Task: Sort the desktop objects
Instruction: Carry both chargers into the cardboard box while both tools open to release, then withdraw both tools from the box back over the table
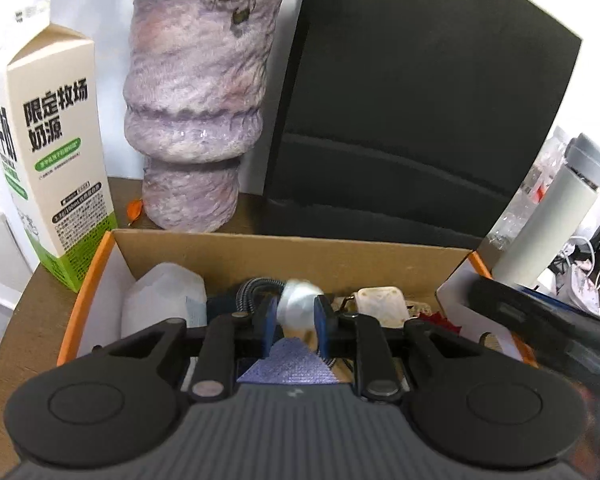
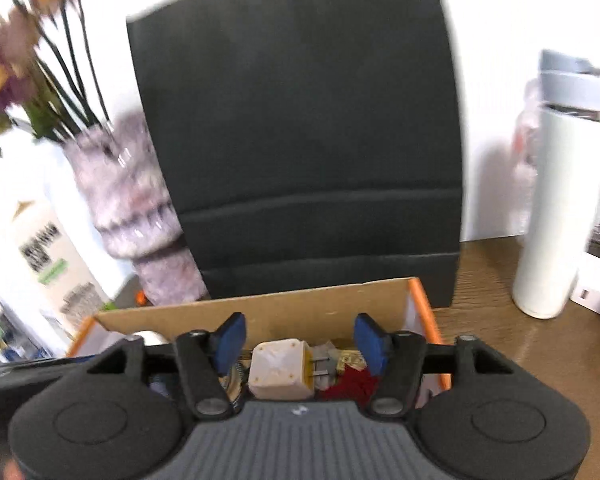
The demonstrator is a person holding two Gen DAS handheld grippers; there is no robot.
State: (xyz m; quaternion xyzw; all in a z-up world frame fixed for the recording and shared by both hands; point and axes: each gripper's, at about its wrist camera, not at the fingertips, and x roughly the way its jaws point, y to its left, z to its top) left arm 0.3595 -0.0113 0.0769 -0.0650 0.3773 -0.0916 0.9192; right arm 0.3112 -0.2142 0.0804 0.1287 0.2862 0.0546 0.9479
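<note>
One carton point(image 1: 56, 148), one vase point(image 1: 196, 120), one bag point(image 1: 420, 92), one flask point(image 1: 548, 216), one box point(image 1: 292, 248).

Cardboard box point(image 1: 236, 248) at desk point(image 2: 500, 320) front, crammed: plastic container point(image 1: 162, 300) at left end, plug adapter point(image 2: 280, 372) near middle, cable point(image 1: 256, 288) between them. Behind box: milk carton point(image 1: 56, 160) far left, vase point(image 1: 196, 120) right of carton, paper bag point(image 1: 420, 100) right of vase, close behind back wall. Flask point(image 2: 556, 208) standing right of bag, apart from box.
</note>
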